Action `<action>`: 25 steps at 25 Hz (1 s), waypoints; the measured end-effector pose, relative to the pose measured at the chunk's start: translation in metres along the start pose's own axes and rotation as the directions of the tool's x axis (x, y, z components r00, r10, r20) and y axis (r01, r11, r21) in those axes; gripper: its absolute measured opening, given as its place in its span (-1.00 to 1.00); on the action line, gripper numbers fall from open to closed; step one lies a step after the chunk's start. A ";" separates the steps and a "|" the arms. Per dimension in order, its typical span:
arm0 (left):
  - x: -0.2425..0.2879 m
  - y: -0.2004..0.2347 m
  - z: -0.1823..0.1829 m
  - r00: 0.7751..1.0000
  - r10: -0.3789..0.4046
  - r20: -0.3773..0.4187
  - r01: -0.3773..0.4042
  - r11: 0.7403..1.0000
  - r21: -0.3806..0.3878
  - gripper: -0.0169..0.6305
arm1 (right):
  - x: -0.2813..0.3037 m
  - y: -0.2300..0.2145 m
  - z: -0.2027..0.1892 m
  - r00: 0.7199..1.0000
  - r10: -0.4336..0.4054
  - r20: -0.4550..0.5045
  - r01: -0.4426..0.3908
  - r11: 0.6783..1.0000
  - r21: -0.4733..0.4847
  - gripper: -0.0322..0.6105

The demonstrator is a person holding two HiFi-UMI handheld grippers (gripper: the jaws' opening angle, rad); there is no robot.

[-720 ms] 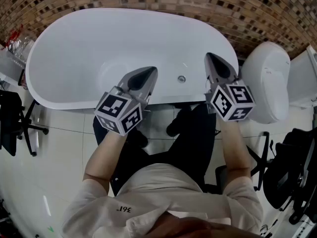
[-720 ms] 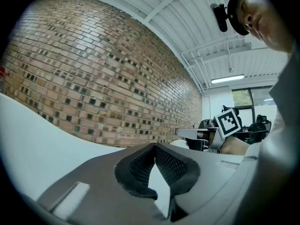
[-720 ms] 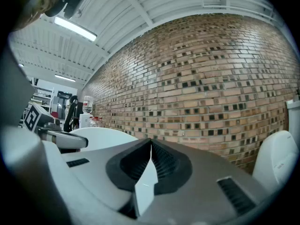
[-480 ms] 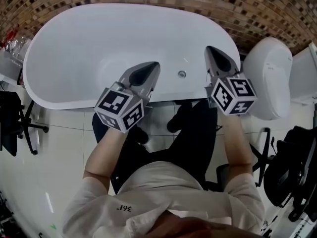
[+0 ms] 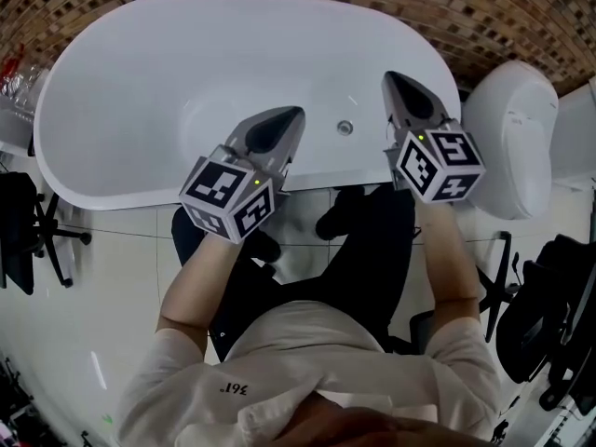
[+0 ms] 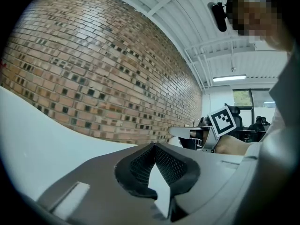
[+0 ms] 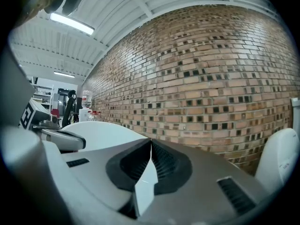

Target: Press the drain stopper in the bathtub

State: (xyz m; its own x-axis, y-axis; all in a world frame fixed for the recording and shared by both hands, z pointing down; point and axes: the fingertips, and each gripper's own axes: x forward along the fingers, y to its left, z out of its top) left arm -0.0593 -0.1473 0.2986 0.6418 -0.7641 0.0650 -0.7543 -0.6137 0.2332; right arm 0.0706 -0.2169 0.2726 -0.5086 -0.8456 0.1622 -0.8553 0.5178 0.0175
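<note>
A white oval bathtub (image 5: 158, 73) lies below me against a brick wall. On its near inner wall, between my two grippers, is a small round chrome fitting (image 5: 345, 128). My left gripper (image 5: 296, 113) is held above the tub's near rim, jaws closed with nothing between them. My right gripper (image 5: 387, 77) hangs over the tub's right end, also shut and empty. In the left gripper view the left gripper (image 6: 153, 146) points at the brick wall; the right gripper (image 7: 151, 140) does the same in its own view.
A white toilet (image 5: 507, 138) stands right of the tub. Black office chairs (image 5: 28, 231) sit on the tiled floor at left and at right (image 5: 545, 324). The person's legs and shoes (image 5: 335, 222) are just in front of the tub rim.
The view has shifted a little, so the tub sits slightly higher in frame. Both grippers stay shut and have edged slightly toward the tub.
</note>
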 end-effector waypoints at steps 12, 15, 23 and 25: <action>0.027 0.021 -0.009 1.000 0.001 -0.031 -0.001 1.000 -0.006 -0.93 | 0.038 -0.008 -0.015 0.999 0.022 -0.039 -0.022 1.000 -0.007 -0.85; 0.033 0.027 -0.016 0.999 0.007 -0.047 -0.008 1.000 -0.013 -0.93 | 0.048 -0.011 -0.023 0.998 0.026 -0.054 -0.026 1.000 -0.002 -0.85; 0.052 0.044 -0.038 0.996 0.010 -0.090 -0.014 0.999 -0.039 -0.93 | 0.077 -0.020 -0.054 0.993 0.034 -0.112 -0.033 0.999 0.007 -0.85; 0.057 0.048 -0.044 0.995 0.012 -0.100 -0.017 0.999 -0.045 -0.93 | 0.083 -0.022 -0.060 0.992 0.035 -0.119 -0.034 0.999 0.014 -0.85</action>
State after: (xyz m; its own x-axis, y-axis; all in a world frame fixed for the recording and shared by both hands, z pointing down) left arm -0.0532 -0.2116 0.3559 0.6430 -0.7480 0.1643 -0.7581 -0.5911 0.2754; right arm 0.0531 -0.2912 0.3445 -0.5232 -0.8053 0.2789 -0.8388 0.5445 -0.0016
